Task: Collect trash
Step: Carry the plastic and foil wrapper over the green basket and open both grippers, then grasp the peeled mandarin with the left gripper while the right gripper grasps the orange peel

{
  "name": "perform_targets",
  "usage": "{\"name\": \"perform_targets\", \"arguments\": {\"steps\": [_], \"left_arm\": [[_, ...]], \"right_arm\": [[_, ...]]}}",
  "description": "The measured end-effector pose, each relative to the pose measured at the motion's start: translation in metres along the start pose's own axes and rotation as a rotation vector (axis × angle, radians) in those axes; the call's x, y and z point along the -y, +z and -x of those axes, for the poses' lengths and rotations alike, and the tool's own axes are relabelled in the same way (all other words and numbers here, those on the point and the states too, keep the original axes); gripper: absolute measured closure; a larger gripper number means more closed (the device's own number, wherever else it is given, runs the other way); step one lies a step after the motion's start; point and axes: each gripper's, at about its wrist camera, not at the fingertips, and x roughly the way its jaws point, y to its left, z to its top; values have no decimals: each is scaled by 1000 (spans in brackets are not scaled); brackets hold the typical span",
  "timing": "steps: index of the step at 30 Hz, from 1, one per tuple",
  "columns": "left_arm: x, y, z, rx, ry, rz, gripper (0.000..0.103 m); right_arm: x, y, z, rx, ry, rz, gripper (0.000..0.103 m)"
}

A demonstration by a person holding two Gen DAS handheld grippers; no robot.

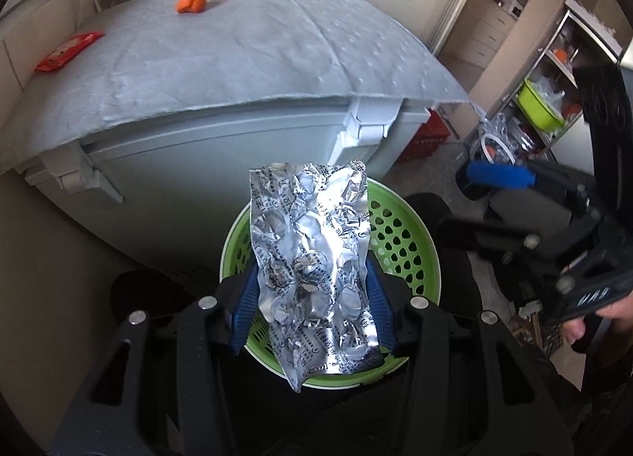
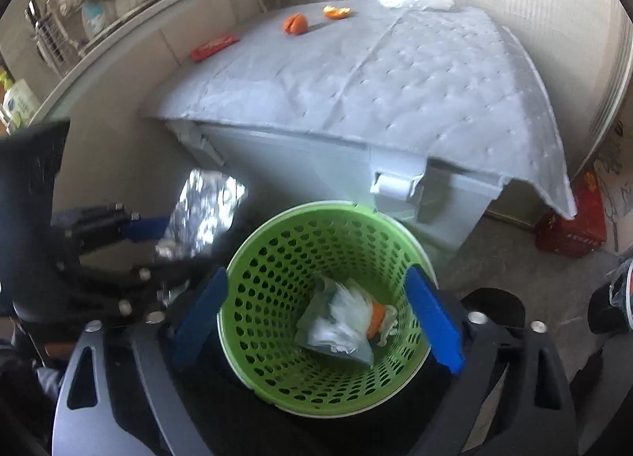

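Foil blister pack [image 1: 312,258], clamped in the left gripper [image 1: 312,289], should release only once centred over the green basket [image 2: 277,282]; right gripper [image 2: 316,321] gapes empty.

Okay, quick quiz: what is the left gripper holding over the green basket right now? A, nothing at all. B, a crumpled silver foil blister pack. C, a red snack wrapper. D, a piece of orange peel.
B: the left gripper is clamped on a crumpled silver foil blister pack above the green basket, while the orange peel and the red wrapper lie on the grey cloth.
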Motion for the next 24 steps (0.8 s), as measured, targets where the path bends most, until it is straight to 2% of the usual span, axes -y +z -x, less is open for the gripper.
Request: {"name": "perform_targets", "arguments": {"steps": [3, 8, 10, 12, 14, 18, 24], "left_arm": [[2, 0, -2, -6, -2, -11, 54], [7, 2, -6, -14, -6, -31, 54], [10, 3, -7, -21, -6, -49, 51], [13, 4, -7, -22, 2, -61, 27], [15, 5, -3, 5, 14, -65, 18], [12, 10, 4, 35, 23, -55, 10], [-9, 22, 16, 83, 75, 20, 8]], "right_arm": [[8, 9, 7, 44, -50, -22, 2], [33, 19, 17, 87, -68, -109, 2], [41, 24, 18, 96, -72, -145, 2], [50, 26, 20, 105, -73, -178, 2], [57, 27, 21, 112, -72, -202, 2], [66, 29, 23, 122, -75, -227, 2], [67, 34, 24, 140, -69, -231, 2]]}}
